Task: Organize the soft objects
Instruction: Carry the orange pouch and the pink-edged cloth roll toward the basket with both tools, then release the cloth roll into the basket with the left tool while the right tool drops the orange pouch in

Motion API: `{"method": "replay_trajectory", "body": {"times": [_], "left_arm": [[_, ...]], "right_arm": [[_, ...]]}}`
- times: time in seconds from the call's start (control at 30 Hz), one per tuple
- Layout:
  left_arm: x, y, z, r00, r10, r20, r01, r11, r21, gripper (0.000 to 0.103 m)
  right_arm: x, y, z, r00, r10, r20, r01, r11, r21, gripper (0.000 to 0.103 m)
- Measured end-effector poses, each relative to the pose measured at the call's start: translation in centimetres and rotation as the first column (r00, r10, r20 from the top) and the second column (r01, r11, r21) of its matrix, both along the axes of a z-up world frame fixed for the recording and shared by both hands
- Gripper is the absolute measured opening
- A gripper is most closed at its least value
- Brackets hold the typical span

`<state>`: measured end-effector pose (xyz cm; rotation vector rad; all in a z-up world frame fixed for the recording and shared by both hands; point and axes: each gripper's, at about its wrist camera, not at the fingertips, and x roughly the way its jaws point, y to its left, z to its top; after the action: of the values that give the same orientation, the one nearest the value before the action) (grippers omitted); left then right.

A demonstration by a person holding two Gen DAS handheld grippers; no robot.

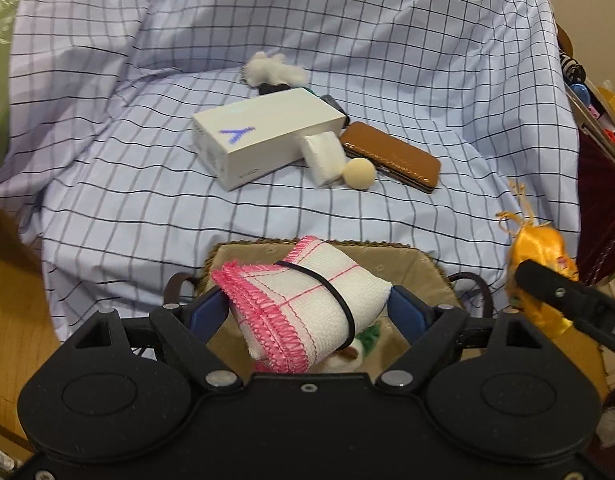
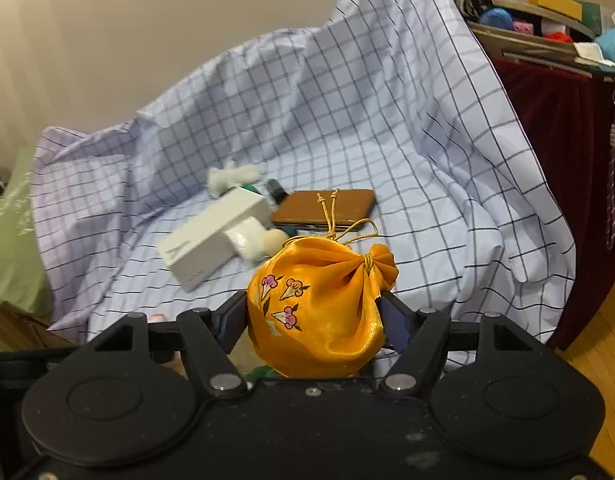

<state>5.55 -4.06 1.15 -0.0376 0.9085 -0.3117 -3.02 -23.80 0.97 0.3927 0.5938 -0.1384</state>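
Gripping a rolled white cloth [image 1: 307, 304] in my left tool [image 1: 307, 312], I am holding it above the woven basket [image 1: 411, 264]. My right tool [image 2: 313, 316] is clamping a yellow drawstring pouch [image 2: 319, 308], over the checked sheet [image 2: 407, 128] where a white box [image 1: 263, 140] is lying.

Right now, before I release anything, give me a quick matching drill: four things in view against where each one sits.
Things:
1. folded cloth
2. orange pouch
3. brown case
4. fluffy white toy

Places:
A. behind the white box, farthest away
B. in the right gripper
C. on the sheet, right of the cream ball
D. in the left gripper, over the basket

Pairs: 1-D, 2-B, 3-C, 4-A
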Motion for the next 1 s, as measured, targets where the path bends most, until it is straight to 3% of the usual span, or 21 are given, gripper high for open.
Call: {"method": "replay_trajectory", "body": {"times": [0.27, 0.57, 1.0], "left_arm": [[-2.2, 0.6, -0.5, 0.999, 0.031, 0.033, -0.032, 0.999, 0.007, 0.082], [-3.4, 1.1, -1.6, 0.997, 0.066, 0.047, -0.068, 0.997, 0.043, 0.083], [-3.9, 1.4, -2.1, 0.996, 0.083, 0.037, -0.083, 0.996, 0.021, 0.089]], "right_arm": [[-1.8, 1.6, 1.0, 0.999, 0.029, 0.038, -0.029, 1.000, -0.006, 0.070], [-1.2, 2.8, -0.4, 0.999, 0.031, -0.019, -0.031, 0.999, -0.026, 0.070], [-1.0, 2.8, -1.0, 0.998, 0.038, -0.047, -0.038, 0.999, -0.017, 0.070]]}}
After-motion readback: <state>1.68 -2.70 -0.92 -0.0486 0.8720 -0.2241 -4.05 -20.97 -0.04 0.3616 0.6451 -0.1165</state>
